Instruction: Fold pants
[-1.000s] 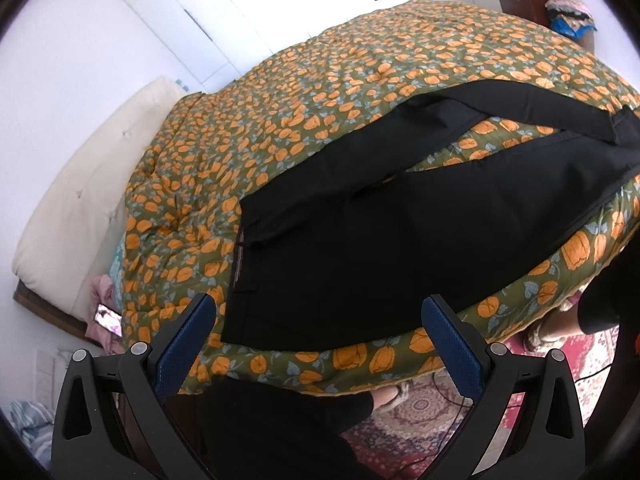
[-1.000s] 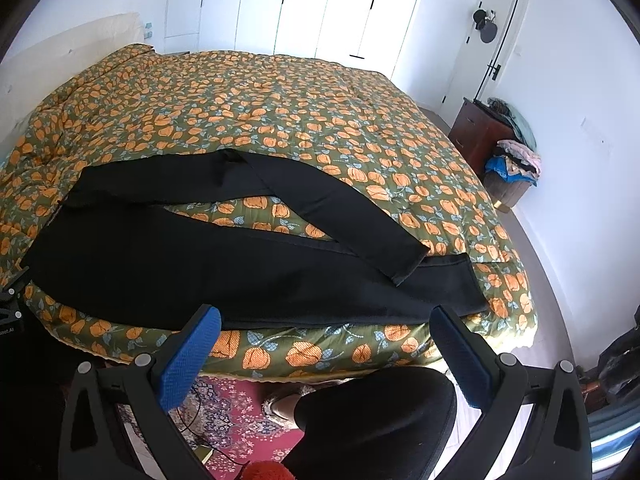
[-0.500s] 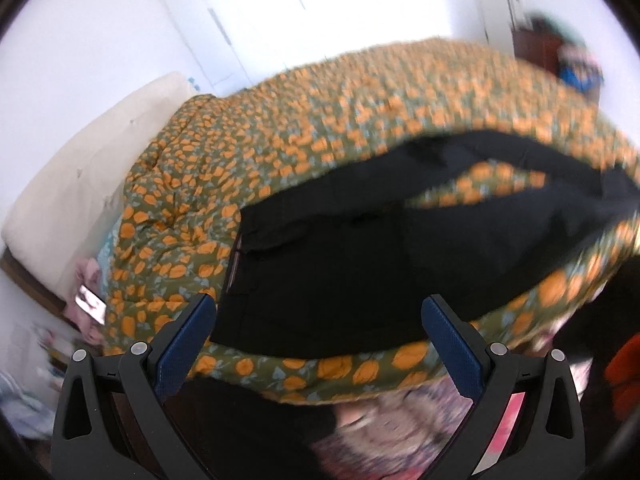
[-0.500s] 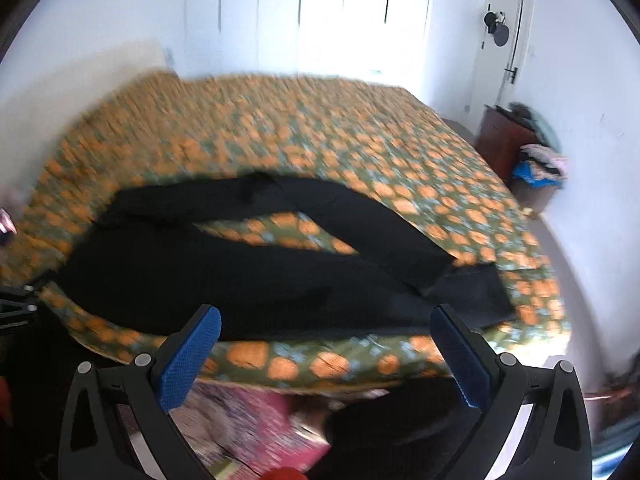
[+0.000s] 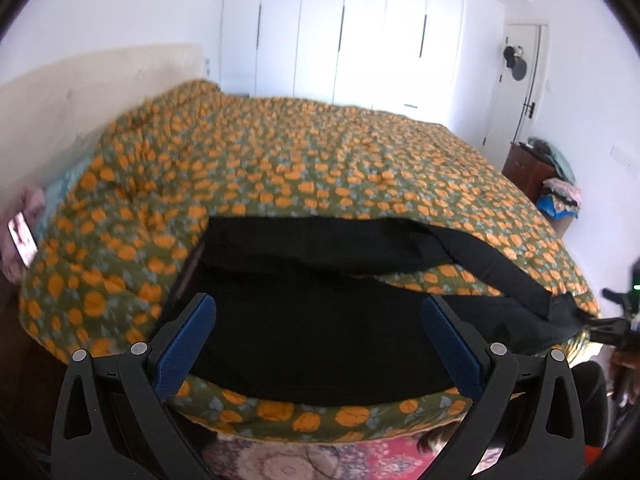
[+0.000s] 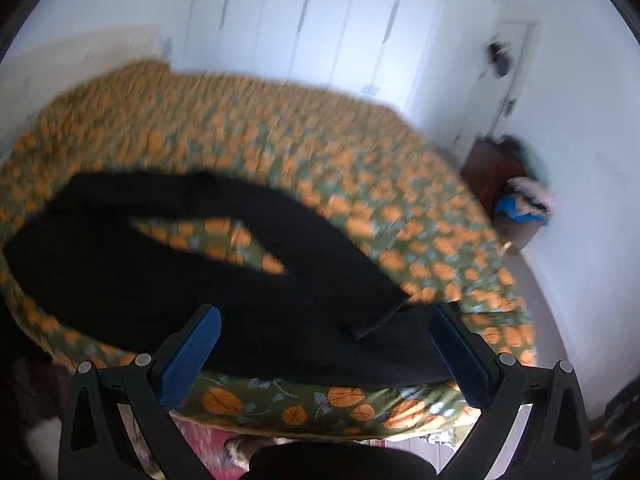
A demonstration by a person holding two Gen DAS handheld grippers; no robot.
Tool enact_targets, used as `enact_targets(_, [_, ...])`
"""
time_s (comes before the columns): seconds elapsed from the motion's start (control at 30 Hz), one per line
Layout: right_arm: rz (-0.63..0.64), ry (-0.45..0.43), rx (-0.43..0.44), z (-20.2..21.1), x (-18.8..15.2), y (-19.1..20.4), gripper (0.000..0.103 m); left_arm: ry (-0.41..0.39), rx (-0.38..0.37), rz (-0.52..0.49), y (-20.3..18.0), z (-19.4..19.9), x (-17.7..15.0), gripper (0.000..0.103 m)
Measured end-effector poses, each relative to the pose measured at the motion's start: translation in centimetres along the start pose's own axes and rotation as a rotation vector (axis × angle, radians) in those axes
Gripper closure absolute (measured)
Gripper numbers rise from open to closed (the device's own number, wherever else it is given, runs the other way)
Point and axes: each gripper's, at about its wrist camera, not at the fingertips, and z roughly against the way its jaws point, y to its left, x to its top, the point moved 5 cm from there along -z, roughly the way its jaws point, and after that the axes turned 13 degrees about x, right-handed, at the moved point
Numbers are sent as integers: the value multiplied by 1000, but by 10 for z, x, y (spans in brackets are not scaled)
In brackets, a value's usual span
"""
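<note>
Left wrist view shows the black pants (image 5: 320,320) spread along the near edge of the bed (image 5: 320,152), which wears an olive cover printed with orange fruit. The waistband end lies toward the left of this view, and the two legs run off to the right with a wedge of bed cover showing between them. The far leg crosses over the end of the near one close to the bed's right corner. Folds and seams in the cloth are hard to make out because the fabric is so dark. The left tool (image 5: 318,344) has its blue-padded fingers wide apart with nothing between them, held above the pants near the bed edge; whether the pads touch the cloth cannot be told. The lower part of the pants is hidden behind the tool's black frame. A patterned red rug (image 5: 384,456) shows only in a strip below the bed.

In the right wrist view everything is smeared by blur. The right tool (image 6: 326,354) is likewise spread open and empty, over the leg ends. A dark wooden dresser (image 6: 494,176) stands by the wall beyond the bed; a heap of clothes (image 6: 528,200) sits beside it, its holder too blurred to identify. White wardrobe doors (image 5: 344,36) fill the far wall.
</note>
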Motion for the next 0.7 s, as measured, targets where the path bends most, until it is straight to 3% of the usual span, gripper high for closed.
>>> enact_targets(0.07, [6,81,35,-32,-5,-11,2,61,-5,5,-5,-17,-11,0])
enact_targets(0.13, [15,176,57,-78,-14,-26,13,119,2,-15,-13,-32,-18,0])
enact_targets(0.2, [62,258,38,-116,-27,-39,35,150,21,-33,-21,-41,-22,0])
enact_targets(0.33, [135,365,-36,-170,-44,-67,41,171,67,-57,-31,-54,-25,0])
enact_targets(0.37, [163,387,-63,-178,-47,-75,56,186,82,-69,-33,-59,-26,0])
enact_targets(0.4, [182,409,-87,-183,-44,-82,91,207,94,-83,-35,-65,-27,0])
enact_targets(0.43, [192,423,-99,-183,-38,-88,100,222,101,-95,-37,-69,-28,0])
enact_targets(0.53, [206,337,-174,-168,32,-124,98,240,108,-117,-44,-78,-29,0])
enact_targets(0.63, [119,238,-250,-164,132,-192,98,242,113,-142,-54,-83,-23,0])
enact_targets(0.67, [82,227,-260,-167,157,-214,87,236,115,-145,-56,-82,-21,0])
enact_targets(0.7, [30,207,-267,-172,182,-238,55,227,118,-148,-58,-82,-19,0])
